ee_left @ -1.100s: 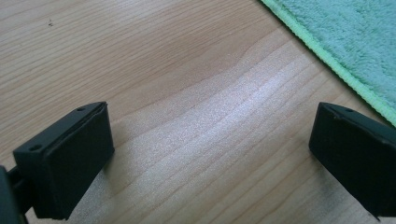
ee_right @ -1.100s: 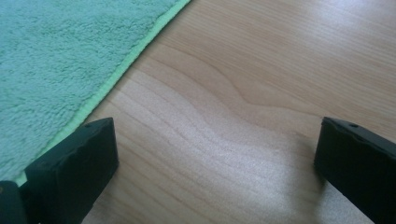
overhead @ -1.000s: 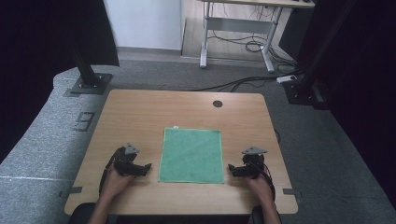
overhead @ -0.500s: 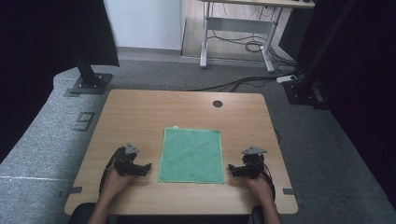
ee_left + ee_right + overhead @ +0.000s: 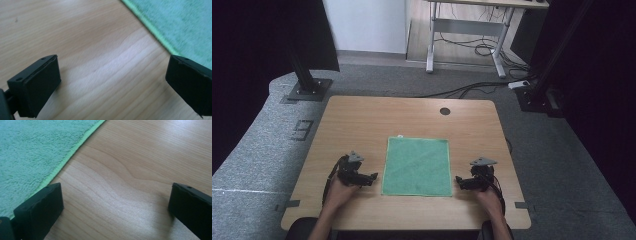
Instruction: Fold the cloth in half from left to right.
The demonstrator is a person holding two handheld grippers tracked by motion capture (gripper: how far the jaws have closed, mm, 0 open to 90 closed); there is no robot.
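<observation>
A wooden table [image 5: 362, 120] is seen on grey carpet [image 5: 257, 150], with a white wall and a second desk frame [image 5: 467, 30] behind it and black stands at the far left and far right. A round cable hole [image 5: 445, 111] is set near the table's far edge, right of centre.

A green cloth [image 5: 418, 165] is laid flat and unfolded on the table, roughly square, centred between the left and right edges and closer to the near edge than to the far one. A small white tag is visible at its far left corner.

The left gripper [image 5: 371, 177] is held low over the table just beside the cloth's near left corner, apart from it. In the left gripper view its jaws are spread wide with nothing between them but bare wood; the cloth's hemmed edge [image 5: 160, 37] runs diagonally past the right-hand jaw. Contact with the cloth cannot be told.

The right gripper [image 5: 460, 182] is held just beside the cloth's near right corner. In the right gripper view its jaws are likewise spread wide over bare wood, and the cloth's edge [image 5: 67, 155] passes by the left-hand jaw.

Both hands [image 5: 339, 192] are seen near the table's near edge, the forearms entering from below.
</observation>
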